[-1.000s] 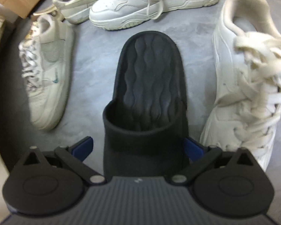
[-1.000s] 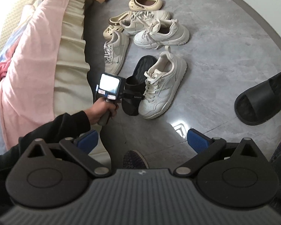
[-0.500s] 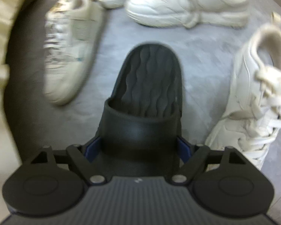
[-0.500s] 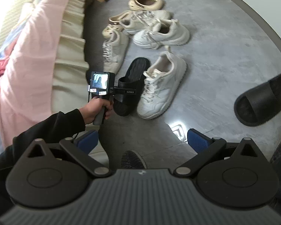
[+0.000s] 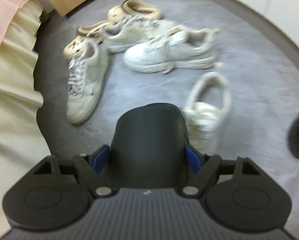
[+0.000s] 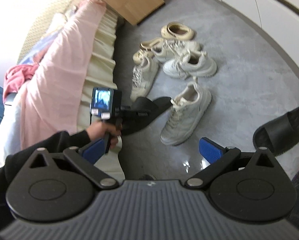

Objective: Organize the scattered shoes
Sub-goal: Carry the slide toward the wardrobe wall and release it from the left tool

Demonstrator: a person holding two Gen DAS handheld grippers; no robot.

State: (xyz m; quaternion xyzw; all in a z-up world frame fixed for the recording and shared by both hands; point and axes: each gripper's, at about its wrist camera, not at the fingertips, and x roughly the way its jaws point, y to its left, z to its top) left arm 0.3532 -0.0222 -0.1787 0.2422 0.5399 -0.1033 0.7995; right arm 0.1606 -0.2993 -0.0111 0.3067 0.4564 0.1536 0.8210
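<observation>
Your left tongs (image 5: 148, 158) are clenched on the black rubber slide sandal (image 5: 149, 140), blue pads pressed on both sides of its strap, and the right wrist view shows that sandal (image 6: 147, 110) lifted off the grey floor (image 6: 239, 84), tilted, sole toward the camera, with your left hand (image 6: 105, 130) gripping the handle below a dark sleeve. Your right tongs (image 6: 151, 147) are released, blue pads wide apart with nothing between them, hovering over the floor. The second black slide sandal (image 6: 279, 128) lies on the floor at the right edge, well apart from the rest. A chunky white lace-up sneaker (image 6: 186, 114) lies just beside the lifted sandal, toe toward you. Farther off is a loose cluster: a flat white low-top sneaker (image 6: 143, 80) near the bed skirt, its mate (image 6: 173, 50) behind it, another chunky white sneaker (image 6: 189, 66) lying crosswise, and two beige foam clogs (image 6: 177, 31), one at the far end and one (image 6: 143, 50) partly tucked behind the low-tops. The left wrist view is motion-blurred, so details there are soft. Cream ruffled bed skirt (image 6: 103, 46) with a pink blanket (image 6: 55, 60) runs along the left, and a brown cardboard box (image 6: 129, 0) stands at the far end.
</observation>
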